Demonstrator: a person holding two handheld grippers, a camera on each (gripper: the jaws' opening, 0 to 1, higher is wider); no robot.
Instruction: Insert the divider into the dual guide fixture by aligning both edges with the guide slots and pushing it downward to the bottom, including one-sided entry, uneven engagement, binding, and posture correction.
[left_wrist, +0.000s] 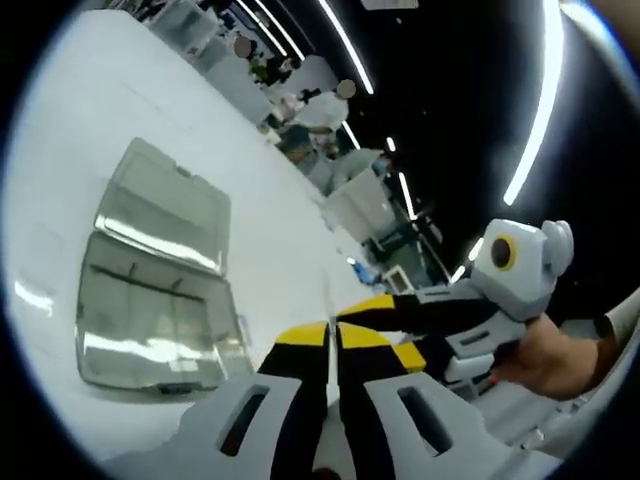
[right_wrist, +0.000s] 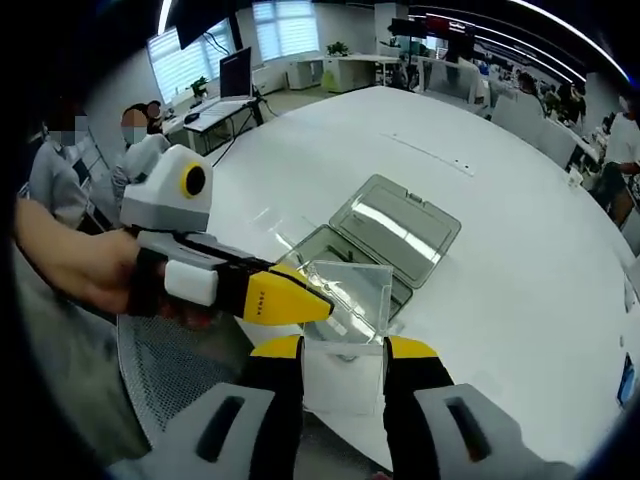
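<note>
Divider: I see a clear, square plastic sheet (right_wrist: 345, 300) upright between my right claw's jaws, above the near edge of the case.
Right claw: I have this one (right_wrist: 343, 352) pinching the divider's lower part, one yellow-tipped jaw on each side of the sheet.
Left claw: in the right gripper view it (right_wrist: 300, 303) enters from the left, and its yellow tip touches the divider's left edge. In its own view (left_wrist: 333, 336) the two jaws sit pressed together with only a thin seam between them. From these angles I cannot tell whether they grip the sheet.
Fixture: a clear plastic case (right_wrist: 385, 245) with its hinged lid (right_wrist: 408, 222) laid back flat; I see inner partitions in the base (left_wrist: 150, 320).
Hands: one hand (right_wrist: 85, 262) holds the left claw's body; another (left_wrist: 545, 360) holds the right claw.
Surface: a broad white table (right_wrist: 520, 270) carries the case.
Surroundings: desks, monitors and seated people behind; ceiling light strips overhead.
</note>
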